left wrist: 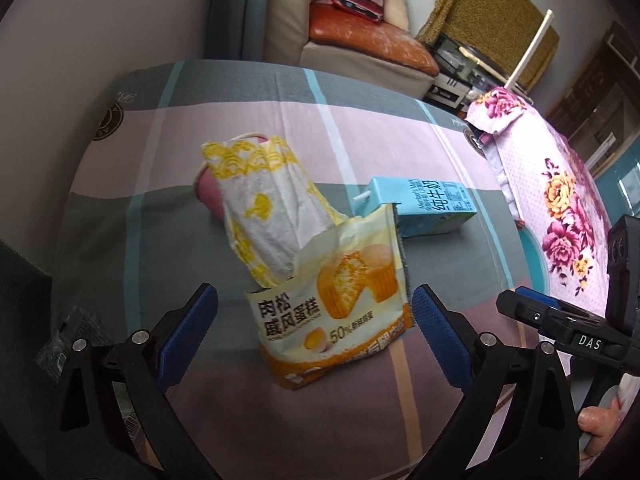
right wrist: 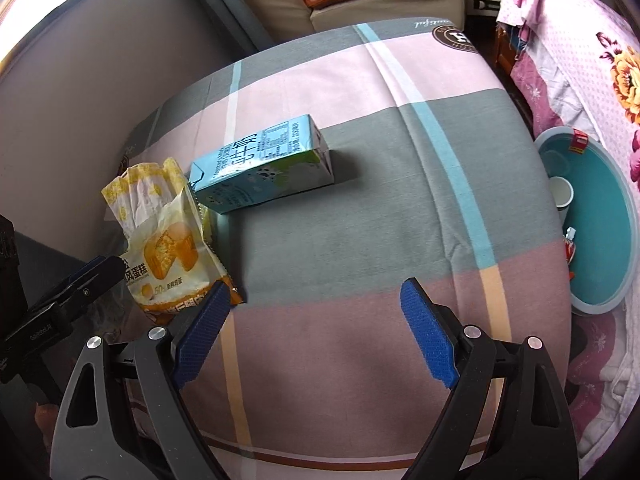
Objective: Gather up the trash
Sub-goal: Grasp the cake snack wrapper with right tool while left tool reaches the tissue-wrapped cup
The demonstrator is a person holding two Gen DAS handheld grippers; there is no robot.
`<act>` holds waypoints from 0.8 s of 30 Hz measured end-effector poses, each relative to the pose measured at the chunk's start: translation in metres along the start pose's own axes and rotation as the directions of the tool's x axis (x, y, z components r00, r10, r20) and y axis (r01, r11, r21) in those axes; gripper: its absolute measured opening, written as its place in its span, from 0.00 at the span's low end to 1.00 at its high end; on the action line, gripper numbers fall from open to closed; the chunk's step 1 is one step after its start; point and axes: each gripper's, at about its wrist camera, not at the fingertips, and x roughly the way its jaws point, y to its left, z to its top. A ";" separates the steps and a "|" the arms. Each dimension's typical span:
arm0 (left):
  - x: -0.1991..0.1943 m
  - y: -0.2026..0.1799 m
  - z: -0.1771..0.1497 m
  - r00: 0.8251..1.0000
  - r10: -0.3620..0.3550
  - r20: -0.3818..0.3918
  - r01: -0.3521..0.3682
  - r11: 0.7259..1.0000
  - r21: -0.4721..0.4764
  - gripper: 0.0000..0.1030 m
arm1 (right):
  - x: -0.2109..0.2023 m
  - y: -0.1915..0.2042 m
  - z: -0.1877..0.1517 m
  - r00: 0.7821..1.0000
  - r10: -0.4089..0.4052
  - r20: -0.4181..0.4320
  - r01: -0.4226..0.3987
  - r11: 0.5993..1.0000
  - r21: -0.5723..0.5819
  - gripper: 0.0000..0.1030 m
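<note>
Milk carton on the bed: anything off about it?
Yes. The milk carton lies tipped on its side on the bedsheet, straw still stuck in it. No spill is visible. Its end sits close to the torn-open cake wrapper.

Left gripper [left wrist: 314, 312], right gripper [right wrist: 316, 308]: jaws wide.

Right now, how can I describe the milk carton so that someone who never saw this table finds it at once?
Look at the table with the pink and grey checked cloth. Near its middle lies the milk carton, flat on its side, beside a yellow cake wrapper and a crumpled white and yellow paper bag. It is the only light blue rigid box, with a white straw at one end.
</note>
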 end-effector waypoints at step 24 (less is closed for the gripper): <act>0.034 0.076 -0.013 0.997 0.021 -0.079 -0.032 0.991 -0.131 0.95 | 0.081 0.092 0.026 0.983 0.088 -0.162 -0.116 0.978 -0.175 0.78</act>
